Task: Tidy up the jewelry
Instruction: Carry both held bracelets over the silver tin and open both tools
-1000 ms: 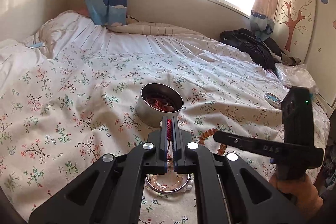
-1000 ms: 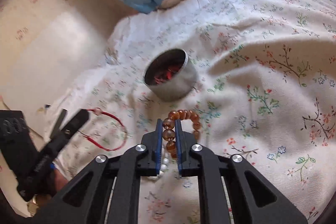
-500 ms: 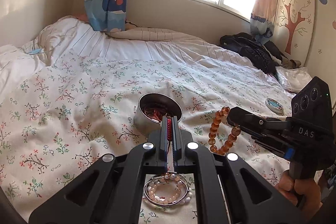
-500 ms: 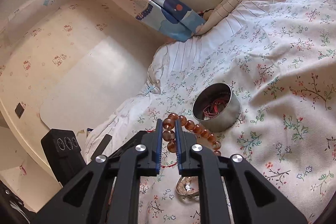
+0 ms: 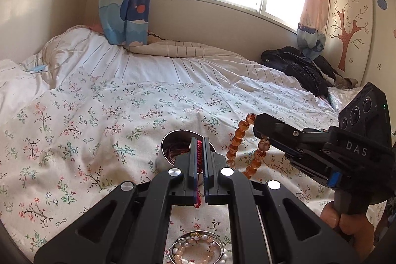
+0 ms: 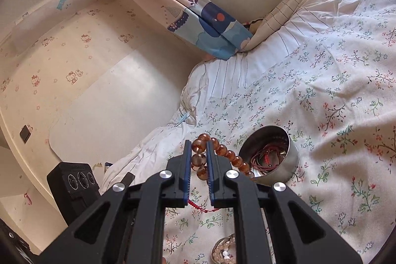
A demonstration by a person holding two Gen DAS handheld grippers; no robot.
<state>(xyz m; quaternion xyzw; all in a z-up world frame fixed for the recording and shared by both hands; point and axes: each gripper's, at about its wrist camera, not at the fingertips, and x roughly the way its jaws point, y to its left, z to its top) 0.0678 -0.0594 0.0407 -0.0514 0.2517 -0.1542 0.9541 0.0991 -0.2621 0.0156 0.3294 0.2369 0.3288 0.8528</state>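
My right tongs (image 6: 198, 157) now lifted higher, clamped on one amber bead bracelet (image 5: 243, 145), left tongs (image 5: 200, 157) pinching one red cord (image 5: 198, 165), one steel bowl (image 6: 269, 155) at two o'clock on bed (image 5: 99, 115), one pearl bracelet (image 5: 195, 249) below.

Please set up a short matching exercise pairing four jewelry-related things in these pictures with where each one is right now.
Things:
1. amber bead bracelet
2. red braided cord
3. pearl bracelet
4. metal tin

Places:
A. lying on the floral bedspread, below the left gripper
B. standing on the bedspread, holding red cords
C. clamped in the right gripper, hanging above the bed
D. clamped in the left gripper

Pairs: 1-C, 2-D, 3-A, 4-B
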